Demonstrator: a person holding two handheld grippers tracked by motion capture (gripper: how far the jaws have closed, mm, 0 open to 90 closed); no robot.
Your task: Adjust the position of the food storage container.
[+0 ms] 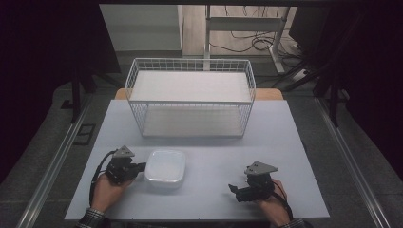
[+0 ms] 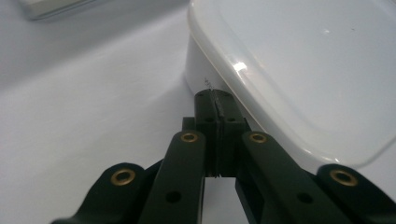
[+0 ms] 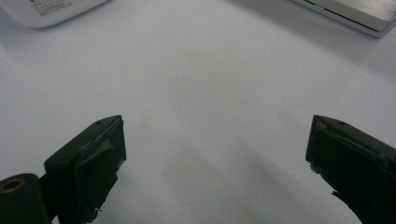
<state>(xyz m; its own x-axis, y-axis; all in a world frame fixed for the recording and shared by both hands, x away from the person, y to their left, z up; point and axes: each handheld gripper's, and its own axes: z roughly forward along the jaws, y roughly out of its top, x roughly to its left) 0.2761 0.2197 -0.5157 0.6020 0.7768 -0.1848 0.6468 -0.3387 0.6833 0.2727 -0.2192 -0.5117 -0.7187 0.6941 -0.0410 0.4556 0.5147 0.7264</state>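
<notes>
Container on worktop, just right of your left tool.
Your left tool's jaws are closed, empty, tips at the container's side wall; your right tool gapes, well apart.

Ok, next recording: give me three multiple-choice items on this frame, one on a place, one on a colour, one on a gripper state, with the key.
1. Where is the white container relative to the wire basket?
A. Inside it
B. On the table in front of it, nearer the person
C. Behind it

2. What colour is the wire basket?
A. White
B. Red
C. Black

3. How do the jaws of the two grippers stand?
A. Both shut
B. Left open, right shut
C. Left shut, right open

Key: 1 B, since the high view shows the container on the table on the near side of the basket, by the left gripper. 2 A, its wires are white. 3 C, the left gripper view shows the jaws pressed together at the container's side, while the right gripper has a wide gap.
</notes>
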